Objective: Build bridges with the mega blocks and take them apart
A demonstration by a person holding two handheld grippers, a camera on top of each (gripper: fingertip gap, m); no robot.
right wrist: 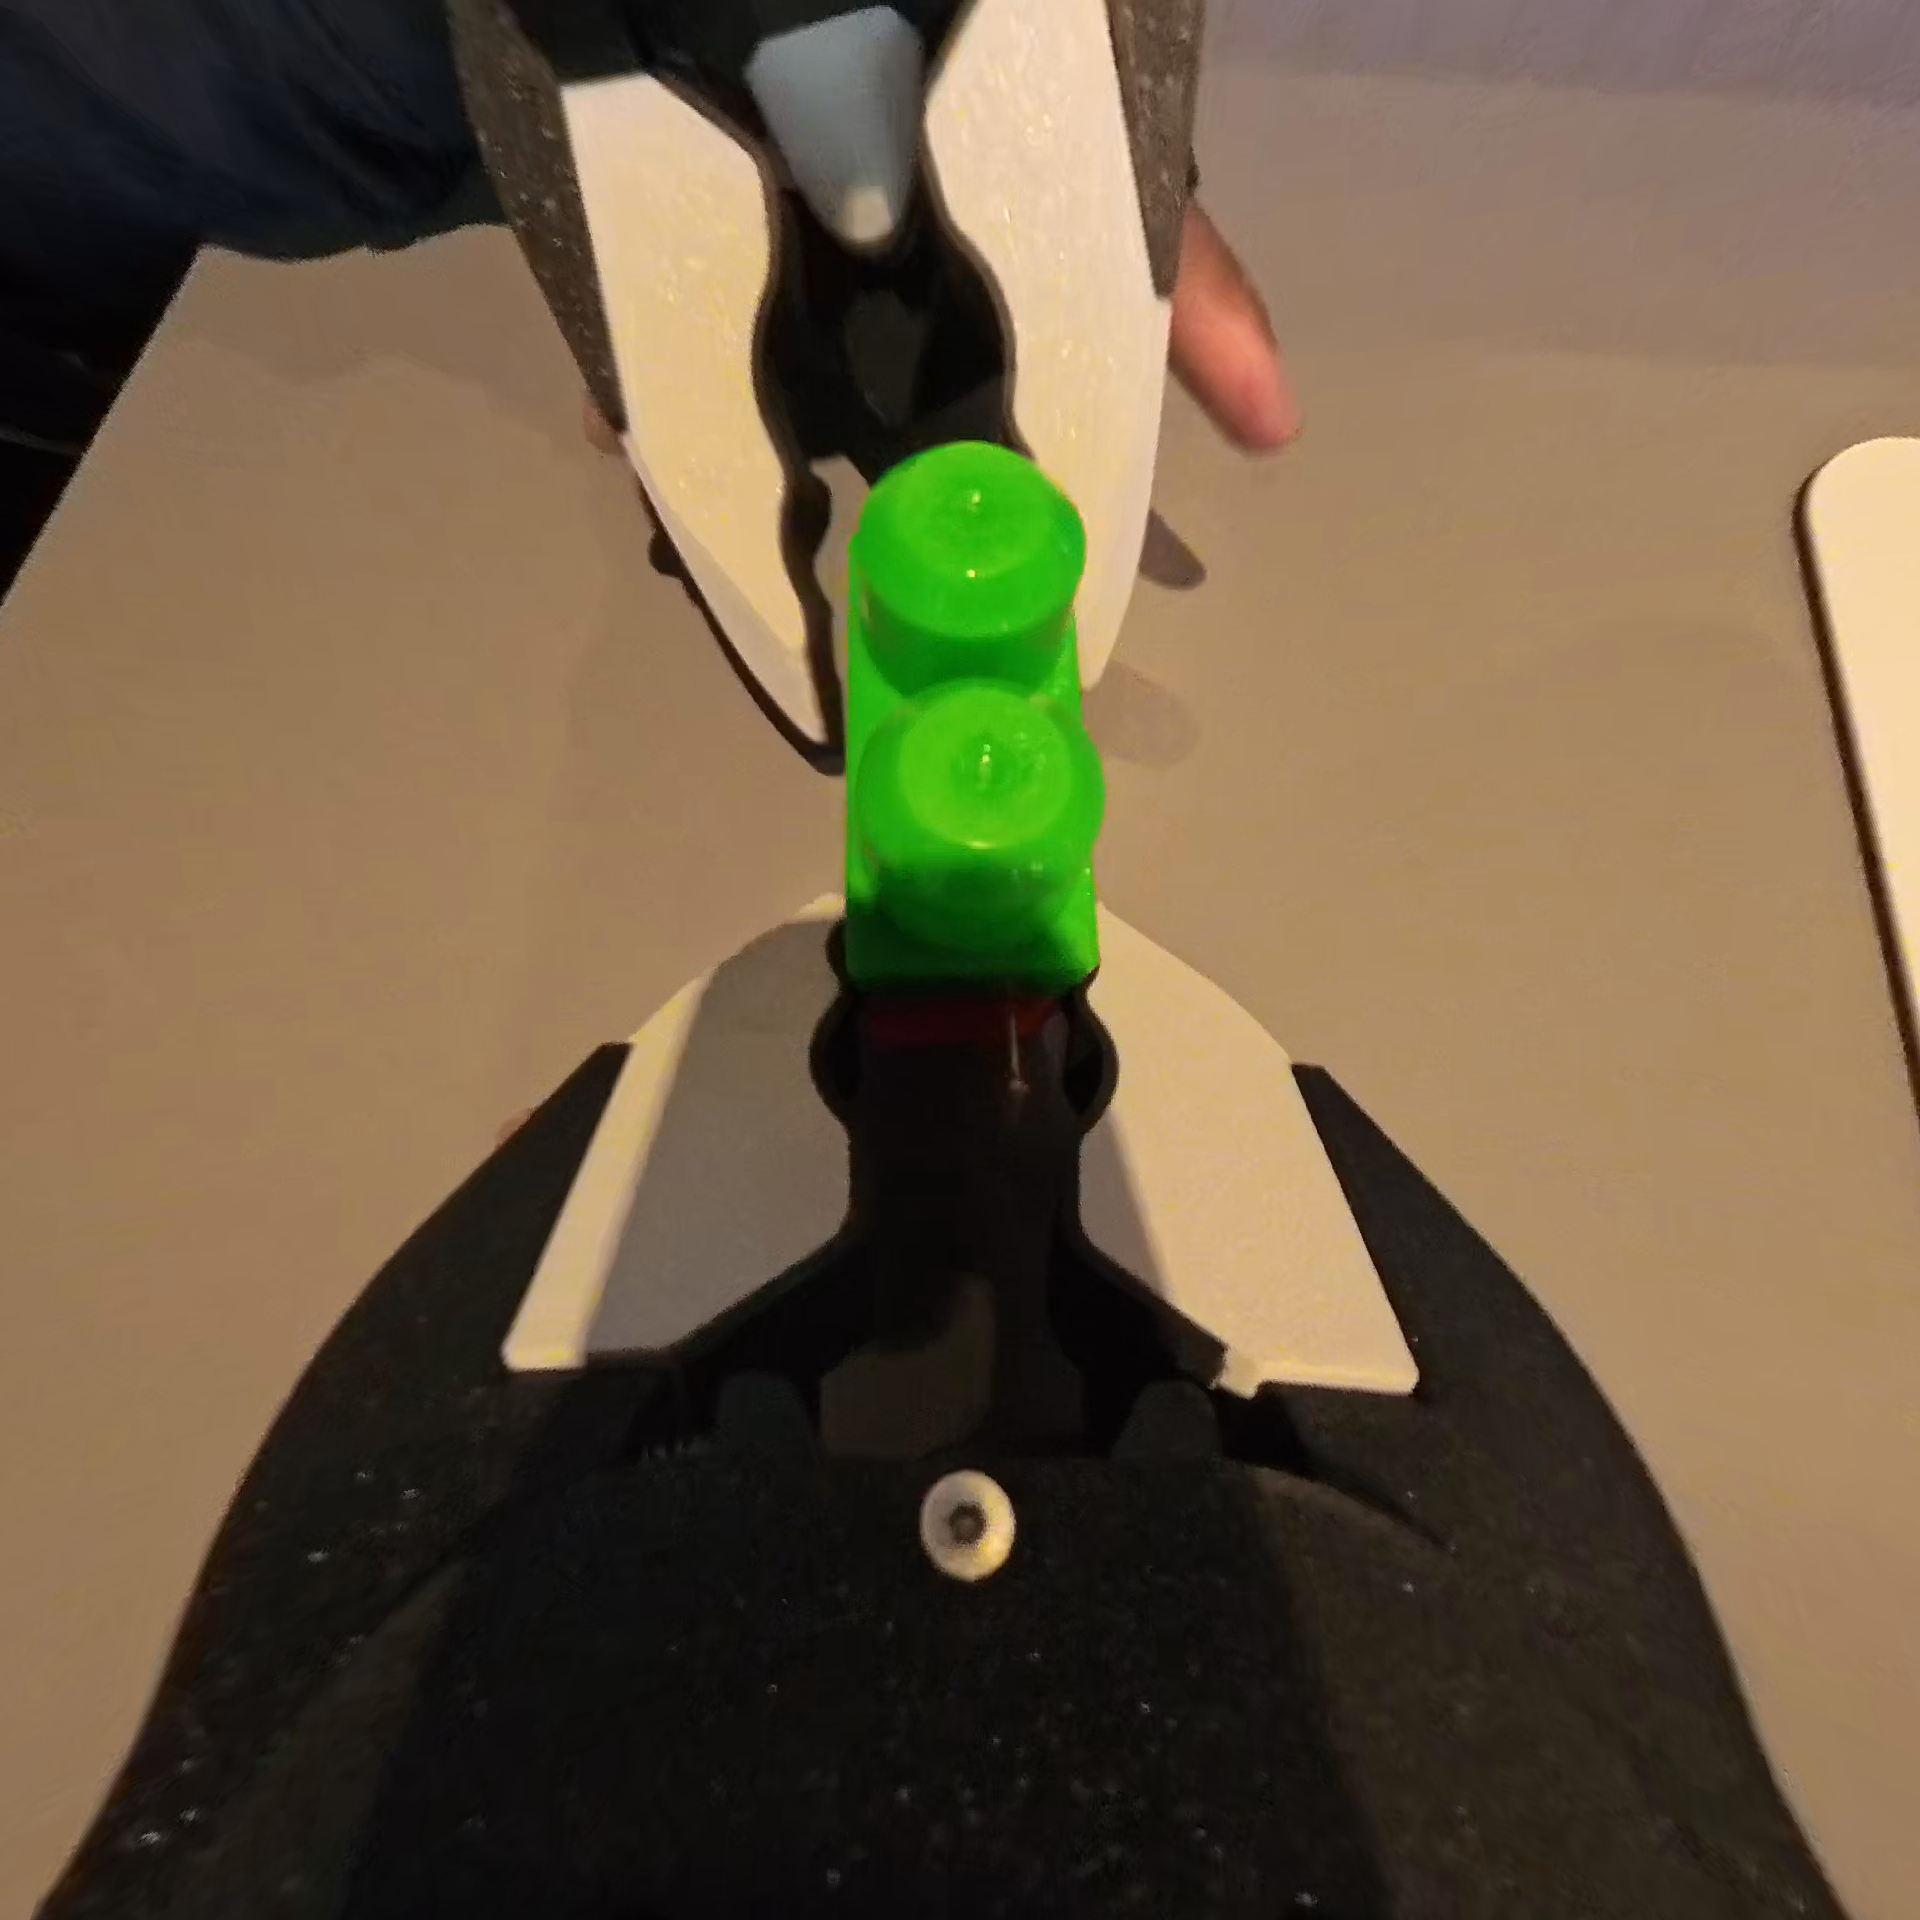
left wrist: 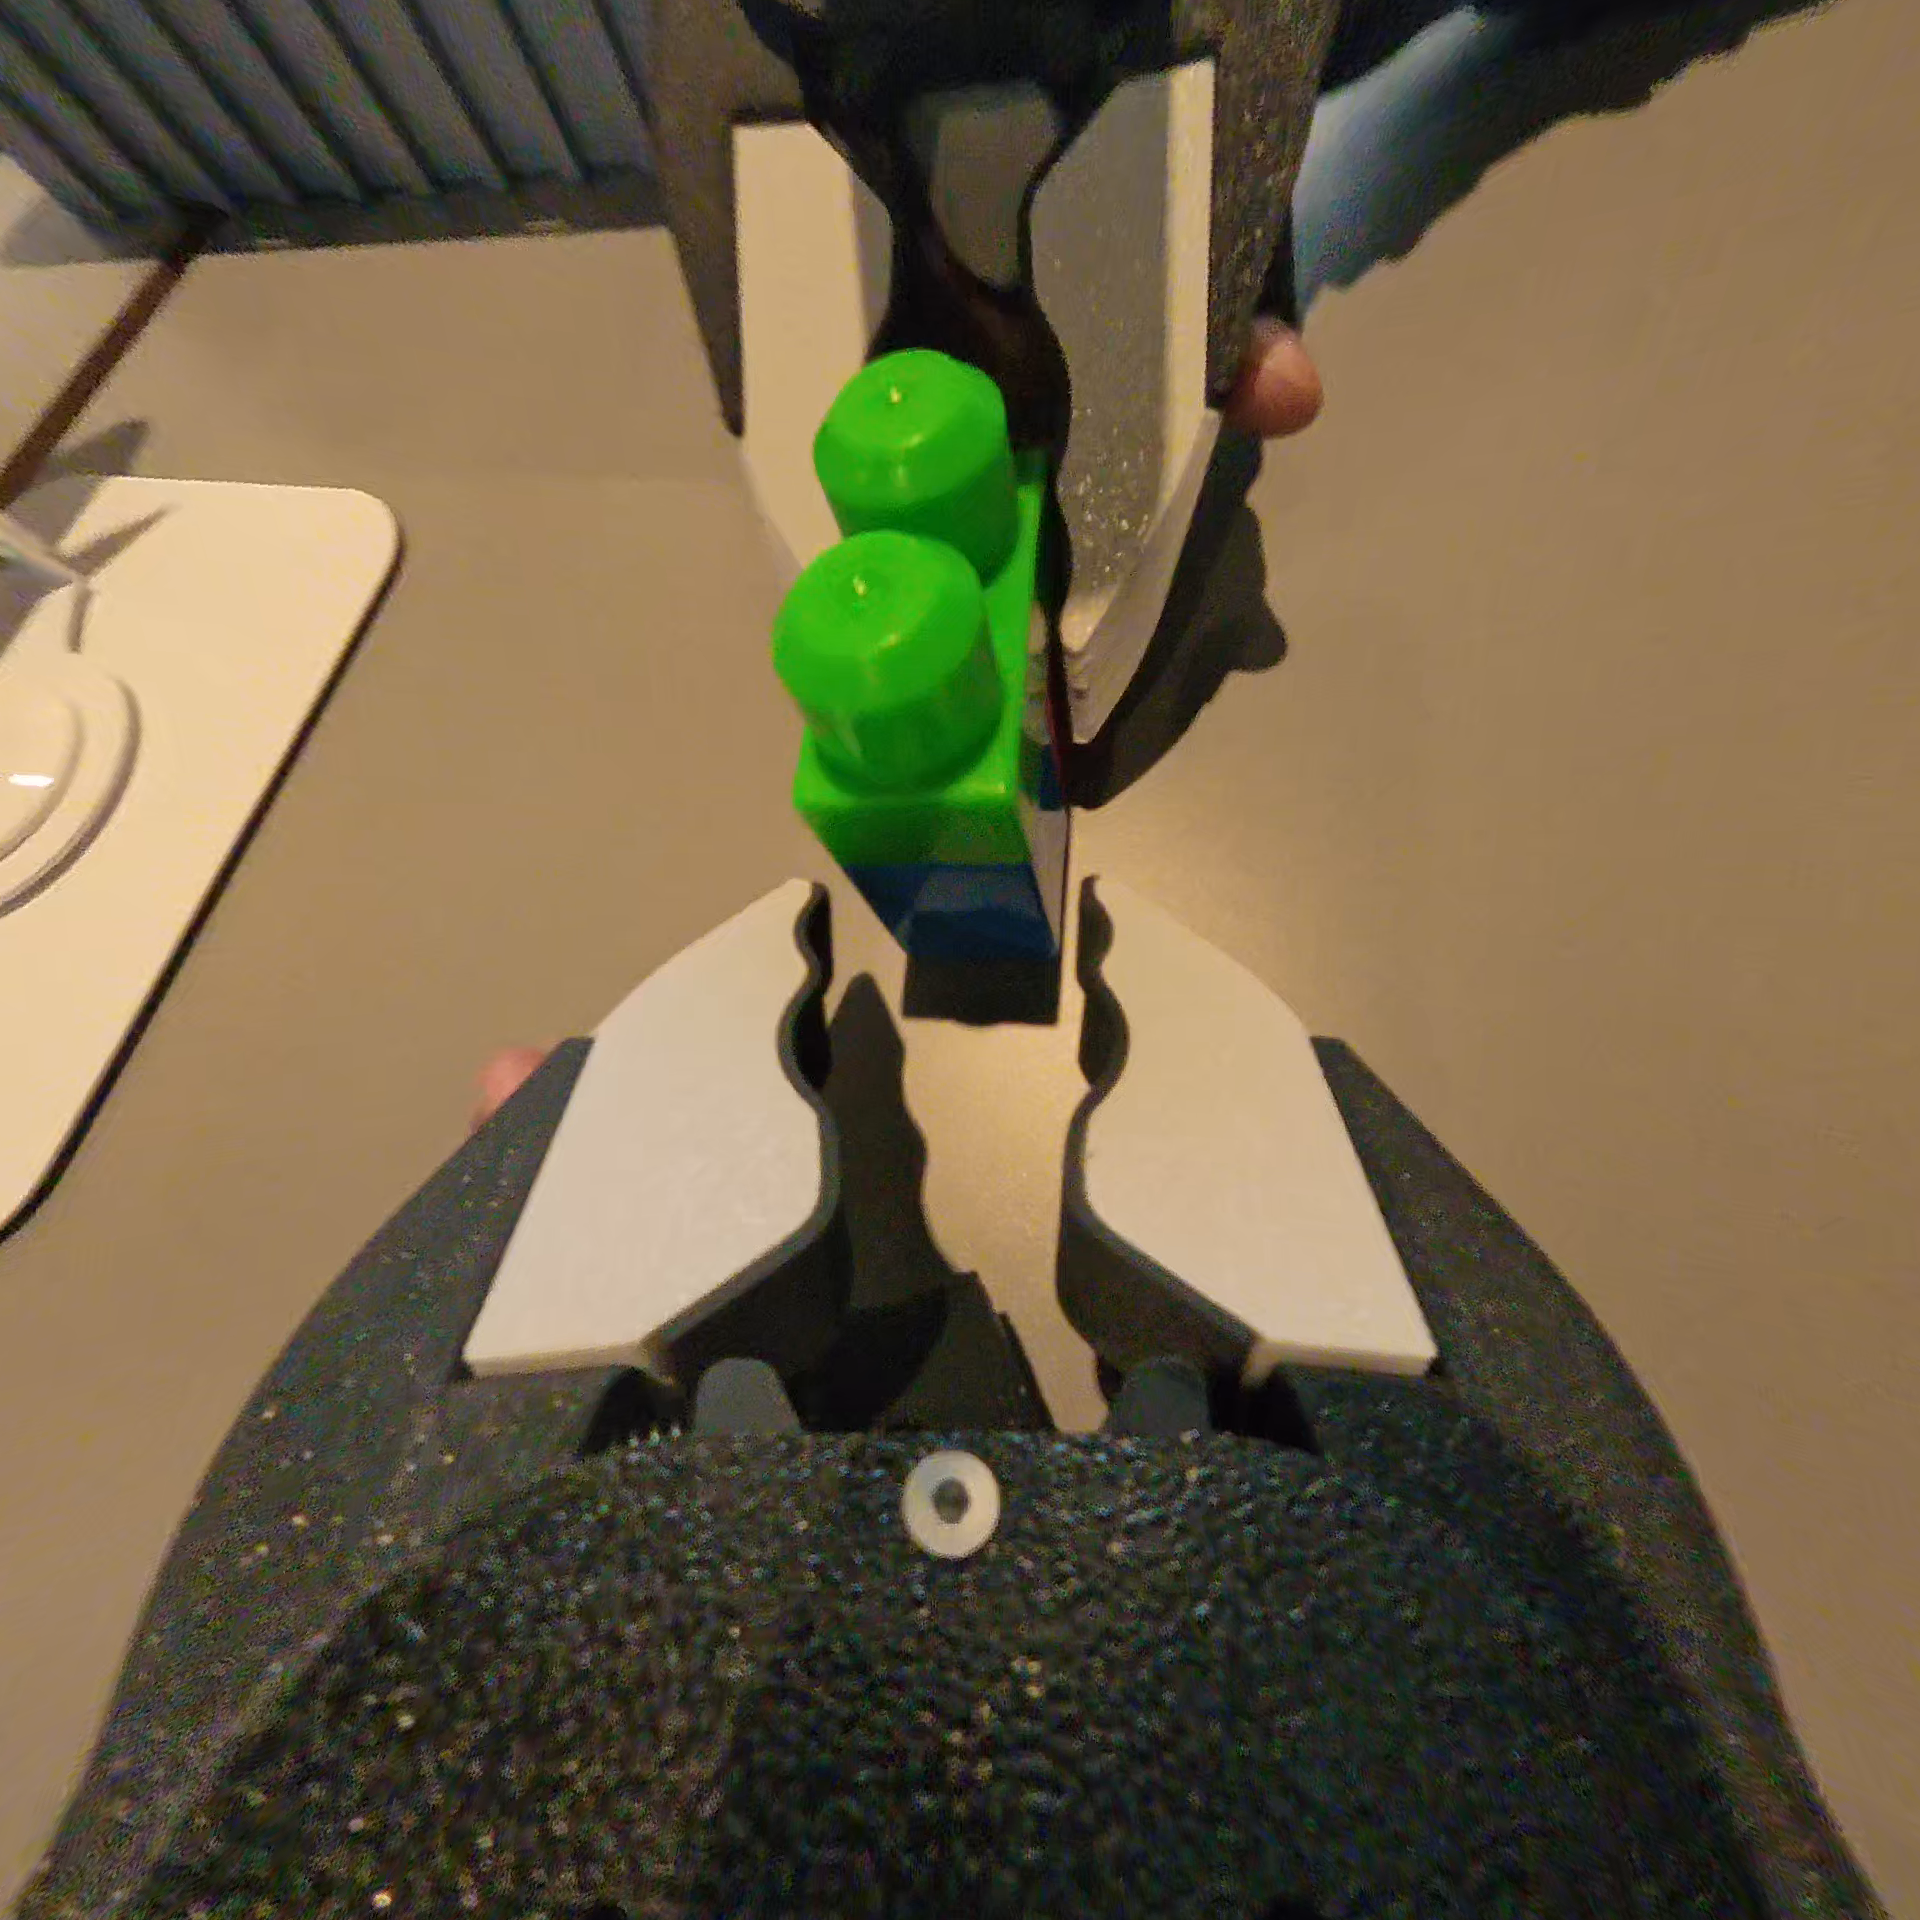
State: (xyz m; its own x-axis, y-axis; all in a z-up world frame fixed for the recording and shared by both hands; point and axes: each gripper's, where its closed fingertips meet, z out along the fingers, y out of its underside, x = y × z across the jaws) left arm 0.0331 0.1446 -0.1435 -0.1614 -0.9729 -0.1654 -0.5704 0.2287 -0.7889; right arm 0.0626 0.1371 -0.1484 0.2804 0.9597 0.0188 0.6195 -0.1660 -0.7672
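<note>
A green two-stud block (left wrist: 904,665) sits on a blue block (left wrist: 977,914) at its near end in the left wrist view. In the right wrist view the green block (right wrist: 966,790) has a red block (right wrist: 935,1023) under its near end. My right gripper (right wrist: 966,935) is shut on the green block's base, just above the red block. Its fingers (left wrist: 1132,436) reach in from the top of the left wrist view. My left gripper (left wrist: 953,899) is open, with its tips on either side of the blue block and small gaps between. It also shows in the right wrist view (right wrist: 956,696).
A beige table (left wrist: 1558,935) lies under everything. A white mat with rounded corners (left wrist: 208,727) lies to the left and carries a clear glass object (left wrist: 42,727). The mat also shows in the right wrist view (right wrist: 1870,675). A grey slatted panel (left wrist: 312,104) stands behind the table. Left and right tips are no more than a few centimetres apart. Both grippers' tips are roughly 35 cm from the grey slatted panel (left wrist: 312,104).
</note>
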